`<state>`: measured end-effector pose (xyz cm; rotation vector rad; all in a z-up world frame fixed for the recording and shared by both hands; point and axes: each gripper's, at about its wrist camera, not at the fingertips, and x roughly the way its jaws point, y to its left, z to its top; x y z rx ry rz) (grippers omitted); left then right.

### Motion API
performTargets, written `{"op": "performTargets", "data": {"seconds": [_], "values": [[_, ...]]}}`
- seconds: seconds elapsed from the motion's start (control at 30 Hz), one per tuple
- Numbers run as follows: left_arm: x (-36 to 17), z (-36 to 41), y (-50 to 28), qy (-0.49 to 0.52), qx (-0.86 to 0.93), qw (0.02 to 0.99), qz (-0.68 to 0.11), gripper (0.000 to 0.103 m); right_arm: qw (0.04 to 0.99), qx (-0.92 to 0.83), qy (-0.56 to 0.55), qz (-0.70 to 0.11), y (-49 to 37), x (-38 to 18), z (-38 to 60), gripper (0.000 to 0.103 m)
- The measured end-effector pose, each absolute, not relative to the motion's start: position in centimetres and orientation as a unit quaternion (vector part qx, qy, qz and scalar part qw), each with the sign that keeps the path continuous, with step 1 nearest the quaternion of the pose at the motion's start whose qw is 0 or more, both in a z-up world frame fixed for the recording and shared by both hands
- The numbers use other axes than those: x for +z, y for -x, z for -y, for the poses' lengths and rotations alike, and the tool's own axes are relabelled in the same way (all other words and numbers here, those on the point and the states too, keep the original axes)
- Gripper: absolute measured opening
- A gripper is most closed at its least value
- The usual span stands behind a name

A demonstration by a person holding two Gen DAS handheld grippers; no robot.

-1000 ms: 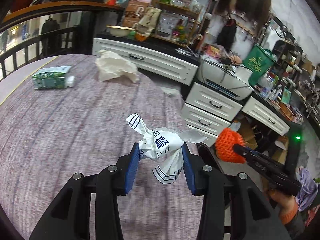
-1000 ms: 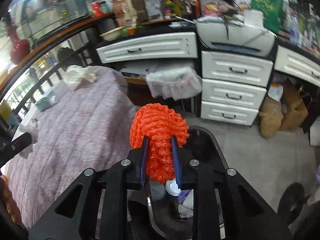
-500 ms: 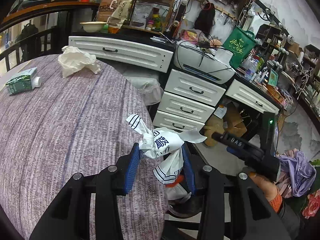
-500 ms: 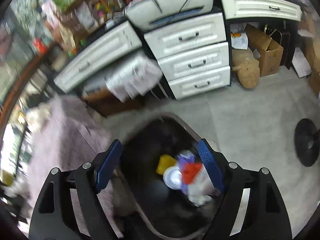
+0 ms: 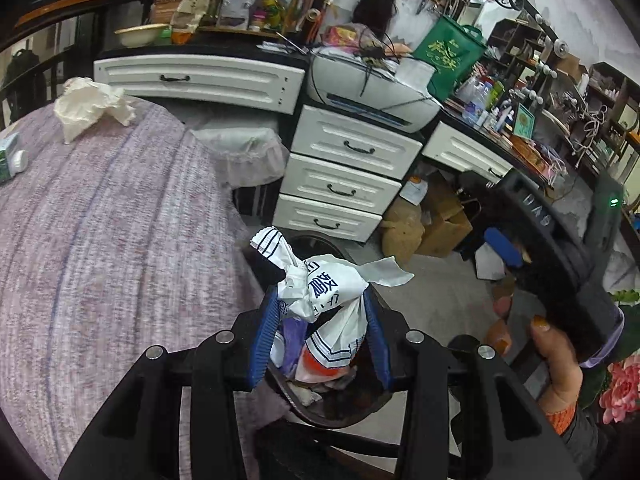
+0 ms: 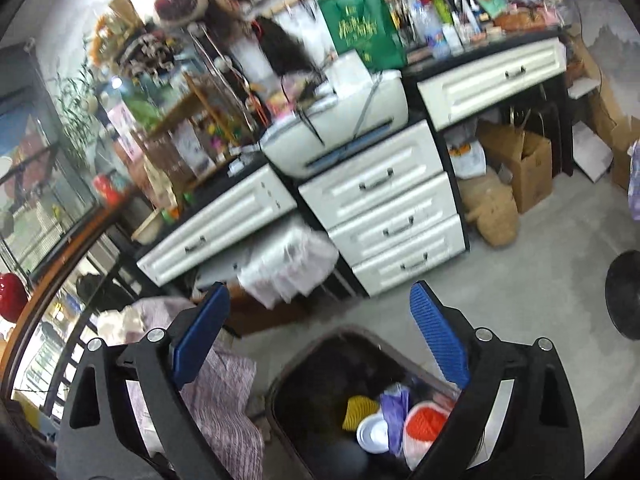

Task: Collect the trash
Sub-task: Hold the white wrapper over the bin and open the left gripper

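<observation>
Left gripper (image 5: 318,334) clamped, right gripper (image 6: 320,344) opening

You have two claws in sight: the left claw (image 5: 318,330) and the right claw (image 6: 320,342). One crumpled wrapper (image 5: 320,292), one wad of tissue (image 5: 90,106) and one green carton (image 5: 9,158) count as loose trash. There is one black bin (image 6: 320,364). Count five white drawers (image 6: 384,184), one printer (image 6: 340,120) and one green bag (image 6: 362,26).

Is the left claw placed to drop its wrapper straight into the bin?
Probably yes. The left claw holds the wrapper over the open bin, and nothing shows between them. The right claw, empty with jaws opening, is off to the side.
</observation>
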<state>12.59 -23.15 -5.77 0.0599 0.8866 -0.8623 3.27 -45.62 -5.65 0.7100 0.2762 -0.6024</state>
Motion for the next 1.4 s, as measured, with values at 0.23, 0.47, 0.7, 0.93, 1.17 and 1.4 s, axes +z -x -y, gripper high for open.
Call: {"op": "performTargets", "data": {"seconds": [0.23, 0.47, 0.7, 0.93, 1.17, 1.4], "values": [[-8.1, 27.3, -12.4, -0.059, -0.425, 0.784, -0.448, 0.041, 0.907, -0.292, -0.301, -0.031, 0.0, -2.1, 44.2, 0.095], [-10.3, 28.8, -12.9, -0.067, -0.427, 0.762, -0.482, 0.041, 0.923, -0.274, -0.27, 0.012, 1.3, 0.5, 42.9, 0.097], [-12.2, 30.1, -13.2, -0.088, -0.428, 0.739, -0.512, 0.042, 0.927, -0.249, -0.278, 0.025, 2.2, 1.3, 42.4, 0.097], [-13.7, 30.8, -13.0, -0.101, -0.429, 0.725, -0.529, 0.068, 0.93, -0.236, -0.281, 0.019, 2.1, 1.5, 42.1, 0.097], [-13.4, 31.2, -12.4, -0.114, -0.438, 0.723, -0.521, 0.088, 0.934, -0.224, -0.279, 0.014, 2.0, 1.8, 41.7, 0.097], [-13.1, 31.6, -11.8, -0.128, -0.438, 0.727, -0.513, 0.091, 0.937, -0.217, -0.272, 0.009, 1.8, 1.9, 41.3, 0.097]]}}
